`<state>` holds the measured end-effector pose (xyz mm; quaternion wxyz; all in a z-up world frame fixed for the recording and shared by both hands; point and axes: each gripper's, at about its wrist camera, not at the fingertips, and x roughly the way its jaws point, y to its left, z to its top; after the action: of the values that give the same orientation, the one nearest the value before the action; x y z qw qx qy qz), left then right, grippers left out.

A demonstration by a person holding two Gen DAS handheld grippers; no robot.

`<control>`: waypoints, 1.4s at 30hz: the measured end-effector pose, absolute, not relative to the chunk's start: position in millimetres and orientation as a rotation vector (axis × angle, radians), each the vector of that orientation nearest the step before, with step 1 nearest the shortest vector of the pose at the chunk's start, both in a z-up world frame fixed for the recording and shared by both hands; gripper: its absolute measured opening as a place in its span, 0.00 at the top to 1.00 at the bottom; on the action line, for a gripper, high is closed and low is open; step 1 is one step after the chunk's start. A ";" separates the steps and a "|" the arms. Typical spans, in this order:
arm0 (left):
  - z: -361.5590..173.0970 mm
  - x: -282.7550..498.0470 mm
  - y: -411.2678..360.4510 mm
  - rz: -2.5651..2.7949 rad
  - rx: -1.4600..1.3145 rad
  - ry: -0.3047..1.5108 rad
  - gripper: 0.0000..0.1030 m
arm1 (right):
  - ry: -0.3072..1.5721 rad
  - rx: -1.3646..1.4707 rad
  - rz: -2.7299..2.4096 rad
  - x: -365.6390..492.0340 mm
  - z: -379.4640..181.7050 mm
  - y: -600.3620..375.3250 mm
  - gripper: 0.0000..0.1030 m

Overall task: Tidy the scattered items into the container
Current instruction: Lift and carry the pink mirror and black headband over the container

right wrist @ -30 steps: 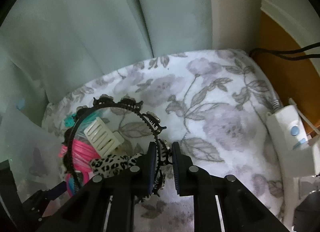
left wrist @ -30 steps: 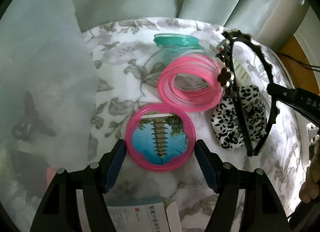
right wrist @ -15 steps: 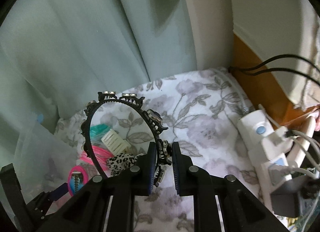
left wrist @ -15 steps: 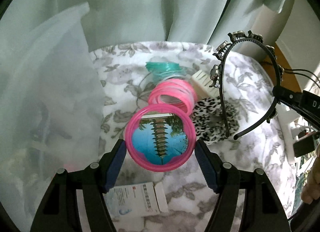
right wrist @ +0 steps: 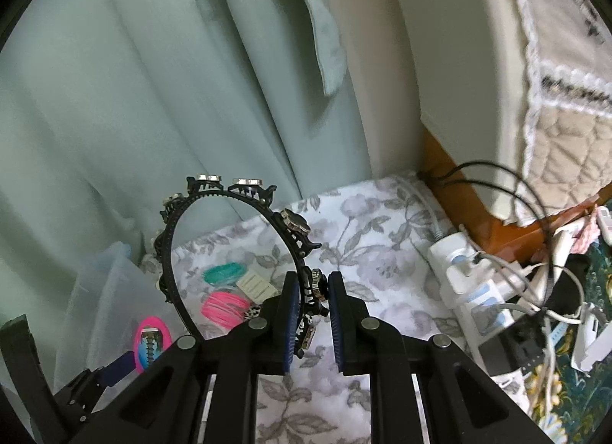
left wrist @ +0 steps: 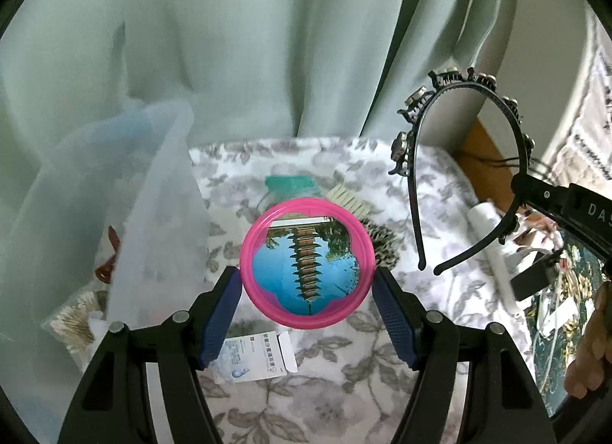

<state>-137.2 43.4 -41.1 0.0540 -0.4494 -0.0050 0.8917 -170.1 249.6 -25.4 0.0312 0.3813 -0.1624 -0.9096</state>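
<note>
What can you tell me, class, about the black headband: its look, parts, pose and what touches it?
The black headband is a thin, plastic-looking arch with fine teeth along its inner edge and metallic flower-shaped studs along its outer edge. It stands upright in the air above the floral cloth, open ends down. The right claw is shut on one side of it; nothing else touches it.

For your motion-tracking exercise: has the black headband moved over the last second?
Yes. The black headband, clamped in the right gripper, has risen off the floral cloth; it lay by the leopard scrunchie before and now hangs above it.
</note>
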 end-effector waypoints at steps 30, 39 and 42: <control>47.4 -61.5 -41.5 2.952 -1.083 -0.184 0.30 | -0.406 0.862 -2.817 -90.8 67.9 195.8 0.84; 50.1 -49.3 -78.4 3.010 -1.062 -0.273 0.30 | -0.323 0.839 -2.773 -80.0 75.0 161.0 0.84; 49.9 -45.5 -88.5 3.021 -1.059 -0.296 0.30 | -0.305 0.835 -2.763 -76.8 77.0 151.1 0.84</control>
<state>-45.5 -88.5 49.9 -0.0364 -0.3292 -0.0919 0.9391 -76.8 151.1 77.0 0.1194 0.2855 -0.1043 -0.9452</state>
